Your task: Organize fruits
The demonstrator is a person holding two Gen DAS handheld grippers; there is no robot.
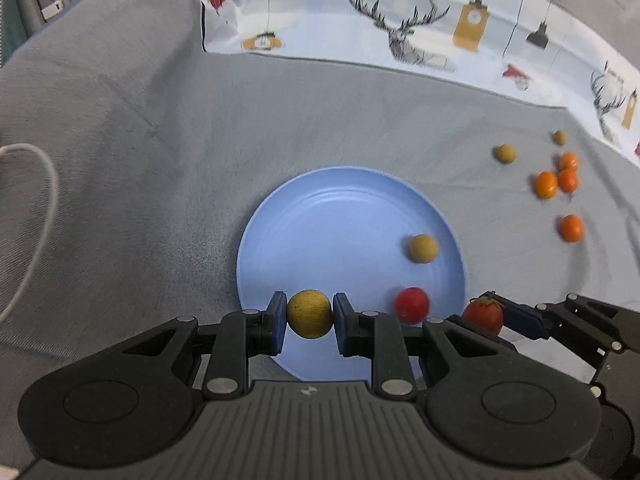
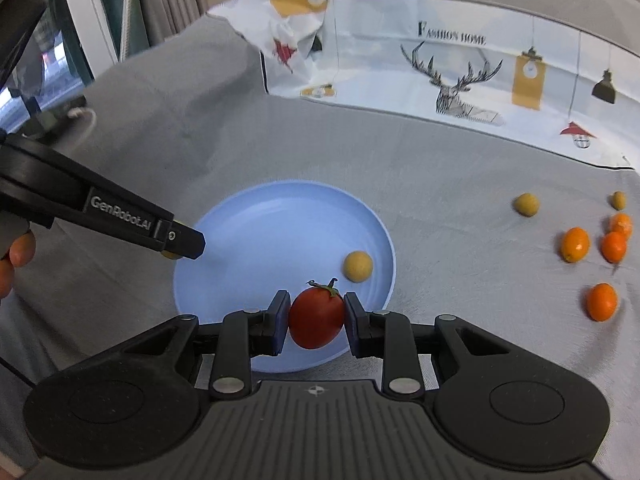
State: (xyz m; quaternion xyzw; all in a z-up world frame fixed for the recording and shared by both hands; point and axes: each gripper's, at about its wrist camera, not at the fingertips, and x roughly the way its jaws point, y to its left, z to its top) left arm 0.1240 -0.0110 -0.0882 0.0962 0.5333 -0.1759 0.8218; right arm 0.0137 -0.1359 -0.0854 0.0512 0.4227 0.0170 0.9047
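- Nearest, left claw: jaws closed on a yellow-brown round fruit, held over the 6 o'clock edge of the blue plate.
- Right claw: jaws closed on a stemmed red tomato, held over the plate's 5 o'clock rim.
- Plate contents: one tan fruit at 3 o'clock; one red tomato at 5 o'clock.
- Handling, judged: lower each piece close to the plate floor before parting the jaws; round fruit will likely roll, so release away from the rim and clear of the pieces already there.
- Loose stock on the grey-covered tabletop, 2 o'clock of the plate: two tan fruits; four small orange fruits.
- Farthest, printed cloth: reads "FASHION HOME", with stag drawings.
- Left claw arm, in the right view: "GenRobot.AI".
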